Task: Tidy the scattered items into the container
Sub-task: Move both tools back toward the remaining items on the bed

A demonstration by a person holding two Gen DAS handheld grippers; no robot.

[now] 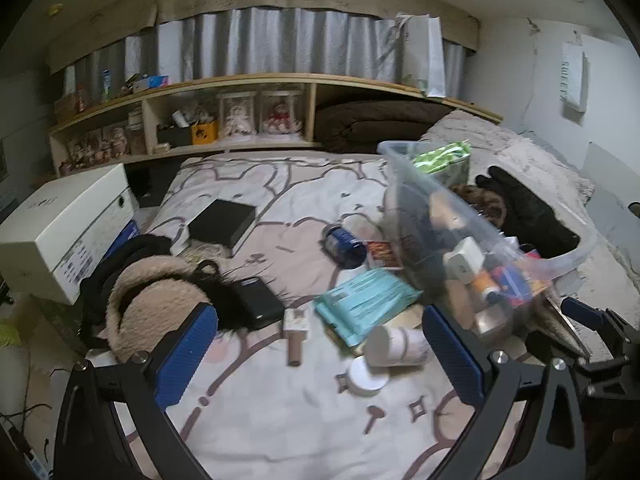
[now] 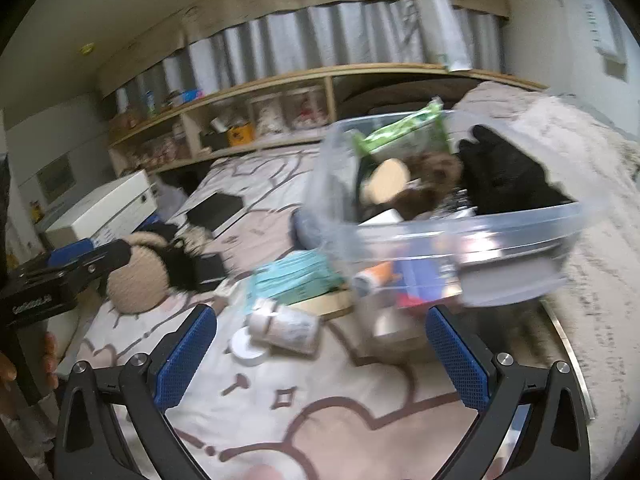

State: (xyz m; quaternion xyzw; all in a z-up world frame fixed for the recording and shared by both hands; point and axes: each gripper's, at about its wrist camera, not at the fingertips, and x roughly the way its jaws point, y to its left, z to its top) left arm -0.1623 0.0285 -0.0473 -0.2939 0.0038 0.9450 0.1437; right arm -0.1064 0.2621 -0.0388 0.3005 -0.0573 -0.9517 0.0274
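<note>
A clear plastic container [image 1: 424, 208] stands tilted on the bed at the right, holding several small items; it also shows blurred in the right wrist view [image 2: 460, 236]. Scattered on the bedspread lie a white bottle [image 1: 398, 347], a white lid [image 1: 366, 376], a teal packet [image 1: 366, 300], a blue jar [image 1: 344, 245], a small tube [image 1: 295, 334], a black power bank [image 1: 258, 304] and fluffy earmuffs [image 1: 148, 304]. My left gripper [image 1: 320, 356] is open above the bottle. My right gripper [image 2: 320, 356] is open, near the bottle [image 2: 286, 326] and container.
A black box [image 1: 222, 222] and a white carton [image 1: 68, 228] lie at the left. A wooden shelf [image 1: 240, 112] with jars runs behind the bed. A black glove [image 1: 520, 204] and a fuzzy blanket [image 1: 560, 184] lie at the right.
</note>
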